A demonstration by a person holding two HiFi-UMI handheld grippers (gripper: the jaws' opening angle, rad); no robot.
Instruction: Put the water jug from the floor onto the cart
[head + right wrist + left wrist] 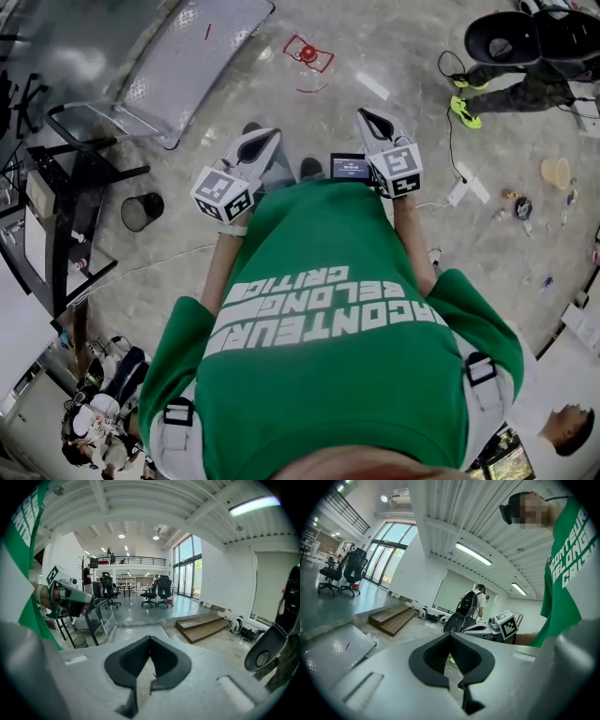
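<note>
No water jug shows in any view. The cart (192,52), a flat metal platform with a tube handle, stands on the floor ahead and to the left; it also shows as the cart (335,651) at the lower left of the left gripper view and the cart (131,632) beyond the jaws in the right gripper view. My left gripper (272,139) and right gripper (364,114) are held side by side in front of the green shirt, above bare floor. In their own views the left gripper (451,634) and right gripper (150,637) have tips that meet, with nothing between them.
A small red object (307,53) lies on the floor ahead. A black bin (142,211) and a black desk frame (66,197) stand to the left. At the far right a person handles an office chair (525,37); a power strip (459,192) and small items lie nearby. Wooden steps (204,625) lie beyond.
</note>
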